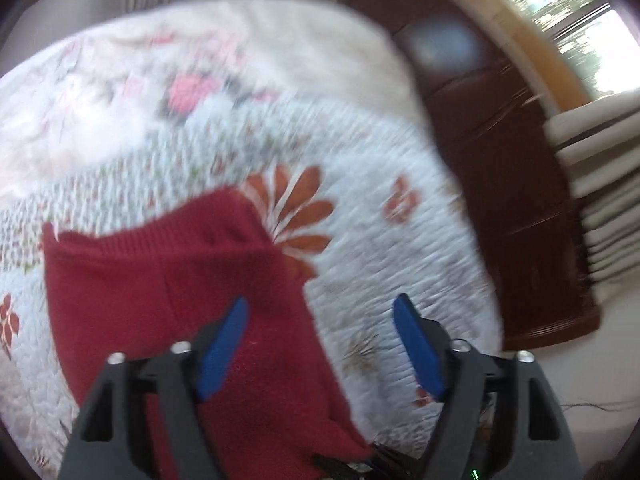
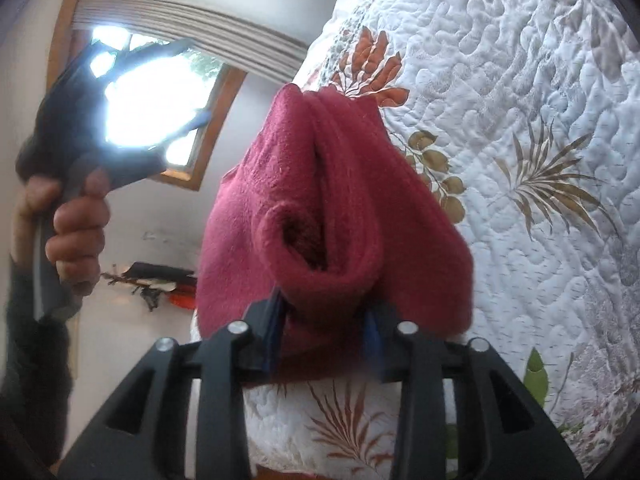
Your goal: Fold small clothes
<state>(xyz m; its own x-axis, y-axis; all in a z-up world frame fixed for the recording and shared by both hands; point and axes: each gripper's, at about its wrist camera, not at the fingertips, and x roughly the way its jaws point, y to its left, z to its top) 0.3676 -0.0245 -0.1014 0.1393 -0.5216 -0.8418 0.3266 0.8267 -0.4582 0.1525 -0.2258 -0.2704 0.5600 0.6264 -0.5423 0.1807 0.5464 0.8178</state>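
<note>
A dark red knitted garment [image 1: 192, 280] lies on the quilted bed cover [image 1: 380, 248]. In the left wrist view my left gripper [image 1: 320, 344] is open above it; its left blue finger [image 1: 224, 352] is over the red cloth and its right one over the quilt. The picture is blurred. In the right wrist view my right gripper [image 2: 324, 344] is shut on a bunched fold of the red garment [image 2: 332, 200], which hangs folded in front of the camera and hides the fingertips. The left gripper [image 2: 120, 112], held by a hand [image 2: 76, 216], shows at the left against the window.
The white quilt with leaf prints [image 2: 520, 160] fills the right of the right wrist view. A dark wooden bed frame [image 1: 500, 184] edges the bed. A bright window [image 2: 160, 96] and curtains [image 1: 600, 200] stand beyond. Clutter lies on the floor [image 2: 156, 280].
</note>
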